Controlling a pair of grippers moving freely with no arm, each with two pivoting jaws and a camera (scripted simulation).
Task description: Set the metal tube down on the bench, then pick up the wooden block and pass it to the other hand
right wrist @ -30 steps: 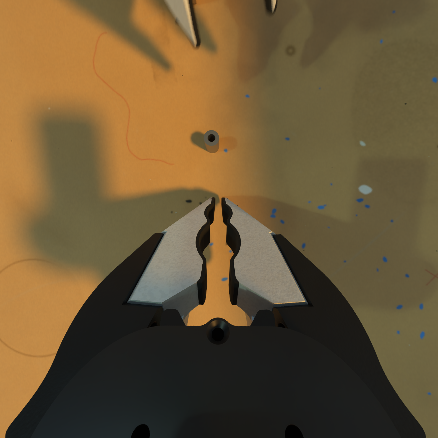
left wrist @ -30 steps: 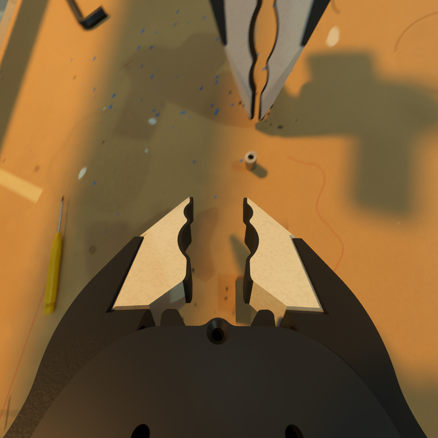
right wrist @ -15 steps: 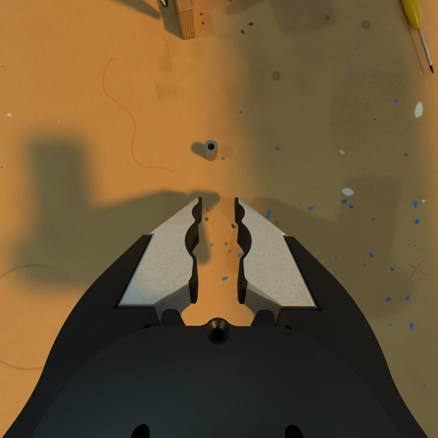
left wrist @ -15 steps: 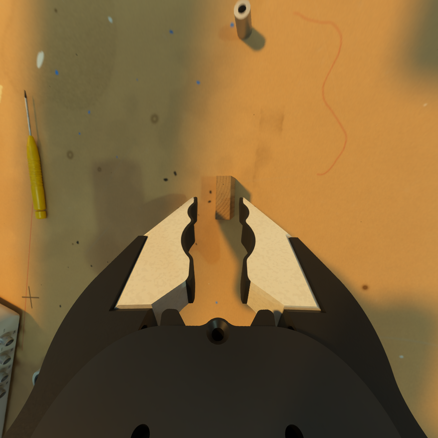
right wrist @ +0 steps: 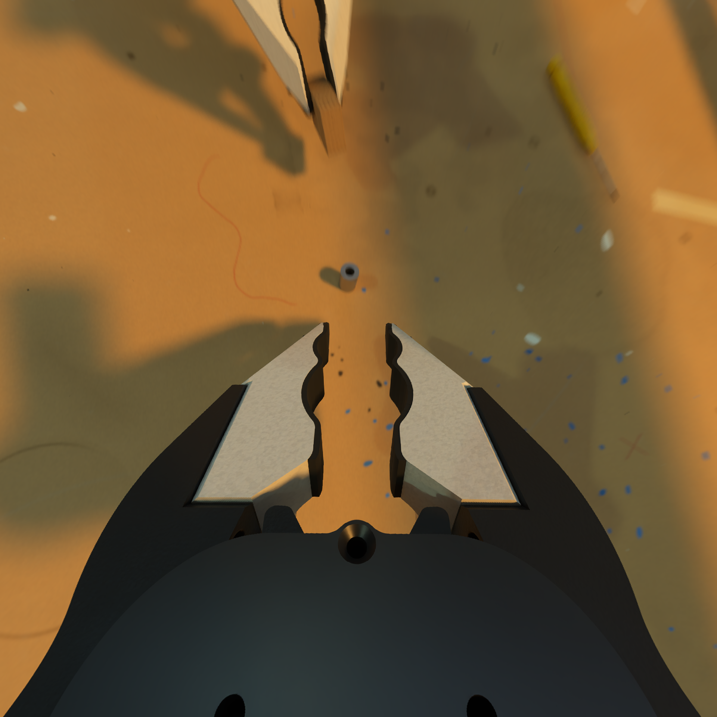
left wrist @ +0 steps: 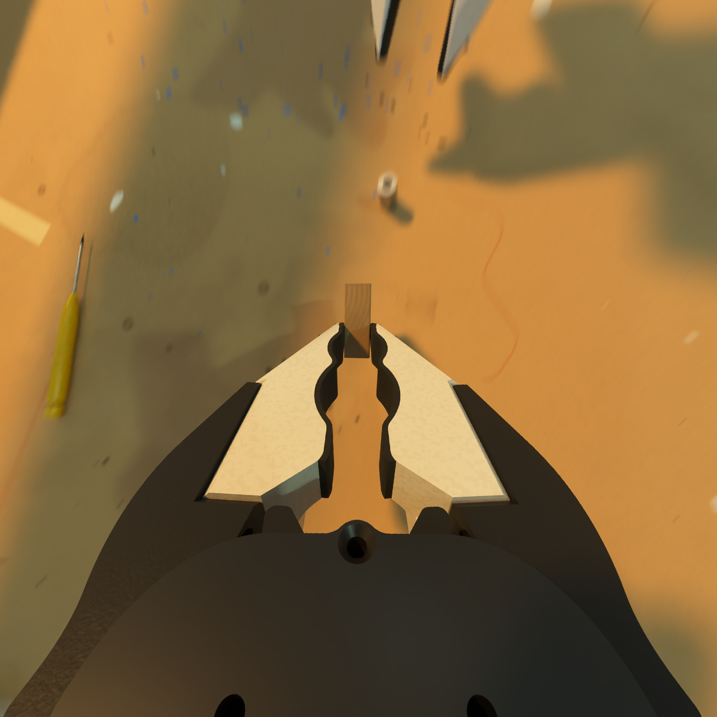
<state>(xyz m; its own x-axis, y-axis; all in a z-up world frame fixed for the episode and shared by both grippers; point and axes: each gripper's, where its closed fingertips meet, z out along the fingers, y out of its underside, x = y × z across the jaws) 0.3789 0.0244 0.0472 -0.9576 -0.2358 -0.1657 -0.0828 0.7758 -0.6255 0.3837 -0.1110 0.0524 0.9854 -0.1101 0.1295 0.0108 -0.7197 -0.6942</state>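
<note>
Left hand-held gripper (left wrist: 357, 328), as we logged it, was clamped on the wooden block (left wrist: 357, 310) above the desk (left wrist: 582, 388), metal tube (right wrist: 349, 276) already set down upright, right hand-held gripper (right wrist: 357, 328) parted and empty, handover outstanding.

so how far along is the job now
Done: the tube stands on the bench, clear of both grippers. In hand: the left gripper has its fingers shut on the block. Left: the pass, with the right gripper open and empty, facing the block.
</note>
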